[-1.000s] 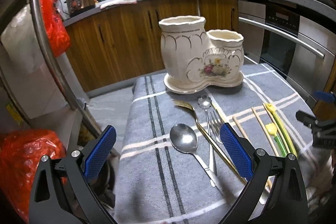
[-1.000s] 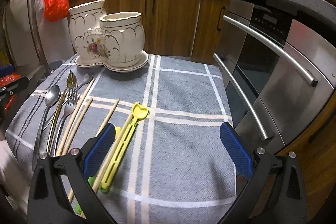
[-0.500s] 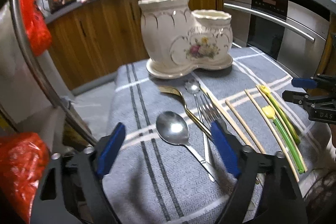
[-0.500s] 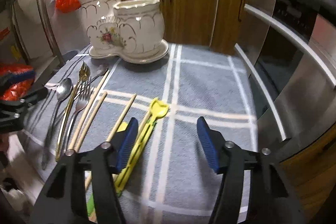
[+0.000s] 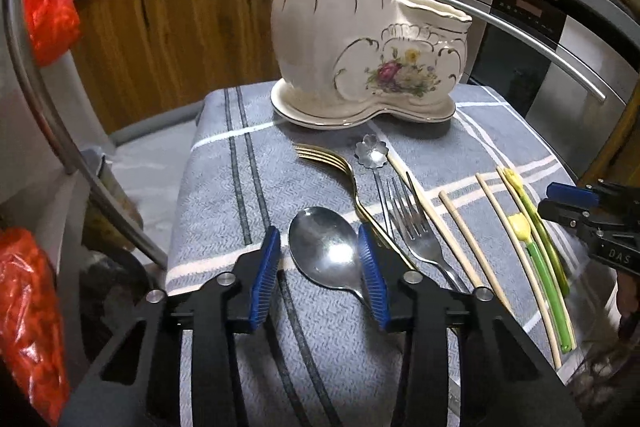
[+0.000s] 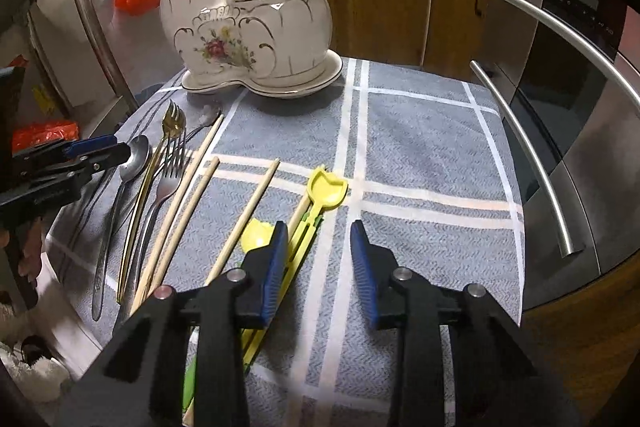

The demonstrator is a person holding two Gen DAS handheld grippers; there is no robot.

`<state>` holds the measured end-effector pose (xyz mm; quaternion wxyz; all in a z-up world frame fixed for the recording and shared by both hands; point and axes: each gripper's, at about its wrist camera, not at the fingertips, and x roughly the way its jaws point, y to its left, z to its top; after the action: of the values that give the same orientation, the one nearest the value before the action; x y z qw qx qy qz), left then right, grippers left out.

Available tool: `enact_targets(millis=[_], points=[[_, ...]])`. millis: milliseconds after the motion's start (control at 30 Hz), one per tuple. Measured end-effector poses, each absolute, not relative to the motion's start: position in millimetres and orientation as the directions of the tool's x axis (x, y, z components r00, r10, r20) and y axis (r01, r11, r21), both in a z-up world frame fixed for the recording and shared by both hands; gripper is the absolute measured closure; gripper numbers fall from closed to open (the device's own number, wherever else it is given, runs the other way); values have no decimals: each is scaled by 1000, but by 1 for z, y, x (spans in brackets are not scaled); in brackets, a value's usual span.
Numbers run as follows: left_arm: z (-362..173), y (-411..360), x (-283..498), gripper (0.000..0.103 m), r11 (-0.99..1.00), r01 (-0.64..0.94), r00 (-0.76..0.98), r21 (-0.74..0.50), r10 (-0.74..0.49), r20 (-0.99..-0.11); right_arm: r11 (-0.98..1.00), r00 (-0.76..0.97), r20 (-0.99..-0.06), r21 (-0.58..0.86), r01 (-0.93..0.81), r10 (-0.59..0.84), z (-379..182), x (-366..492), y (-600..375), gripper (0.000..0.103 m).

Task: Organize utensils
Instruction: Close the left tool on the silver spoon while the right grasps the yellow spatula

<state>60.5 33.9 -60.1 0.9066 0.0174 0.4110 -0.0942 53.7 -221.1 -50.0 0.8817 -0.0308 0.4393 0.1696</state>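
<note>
A cream two-pot ceramic holder [image 5: 360,39] [image 6: 248,31] stands at the far end of a grey striped cloth [image 5: 460,147]. On the cloth lie a large silver spoon [image 5: 324,247], a gold fork [image 5: 332,163], a silver fork [image 5: 416,227], a flower-headed spoon [image 5: 372,153], wooden chopsticks [image 5: 468,239] and yellow-green plastic utensils [image 5: 536,227] [image 6: 328,189]. My left gripper [image 5: 320,277] is closing, its jaws either side of the spoon bowl without pressing on it. My right gripper [image 6: 320,267] is closing over bare cloth, its left finger [image 6: 276,267] beside the yellow handle.
Wooden cabinets [image 5: 180,19] stand behind the table. A steel oven front with bar handles [image 6: 532,163] is close on the right. Red plastic bags [image 5: 28,307] and a curved metal rail [image 5: 60,147] are at the left. The cloth's right half [image 6: 420,147] is bare.
Both grippers' jaws have narrowed a lot and both have tilted down toward the cloth. The left moved in until the spoon bowl lies between its fingers; the right came closer to the yellow utensils.
</note>
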Motion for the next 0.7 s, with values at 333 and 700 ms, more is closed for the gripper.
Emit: enact_targets(millis=[333, 700], points=[[-68, 41, 70, 70, 980, 183, 620, -74, -173, -766, 942, 539, -795, 115, -315, 277, -53, 57, -223, 71], [-72, 46, 75, 70, 976, 189, 608, -109, -204, -767, 945, 537, -798, 120, -304, 274, -53, 58, -223, 71]])
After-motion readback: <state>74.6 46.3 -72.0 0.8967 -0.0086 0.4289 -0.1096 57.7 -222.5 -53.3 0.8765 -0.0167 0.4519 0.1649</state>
